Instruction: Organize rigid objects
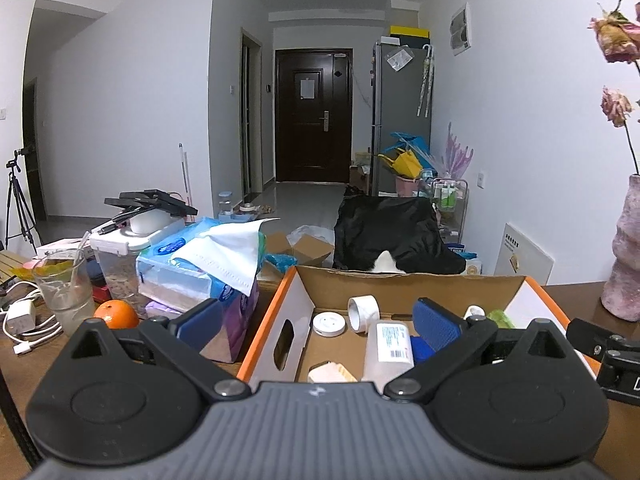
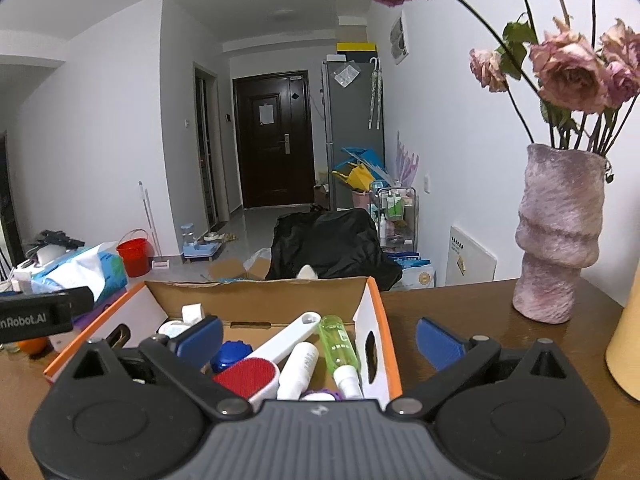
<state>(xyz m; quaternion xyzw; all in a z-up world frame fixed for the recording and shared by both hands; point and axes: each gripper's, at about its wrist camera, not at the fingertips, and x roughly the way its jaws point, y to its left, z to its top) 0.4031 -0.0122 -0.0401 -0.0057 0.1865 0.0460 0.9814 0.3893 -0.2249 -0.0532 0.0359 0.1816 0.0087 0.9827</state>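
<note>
The orange-edged cardboard box [image 2: 372, 300] on the wooden table [image 2: 460, 312] already collects the rigid items: lint brush [image 2: 256, 372], green bottle [image 2: 338, 344], tape roll [image 1: 363, 312]. Left gripper [image 1: 316, 320] and right gripper [image 2: 320, 340] hover above it, fingers spread, empty.

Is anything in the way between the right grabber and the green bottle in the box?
Nothing visible blocks it. The right gripper hangs open above the box, and the green bottle lies uncovered between its fingers.
</note>
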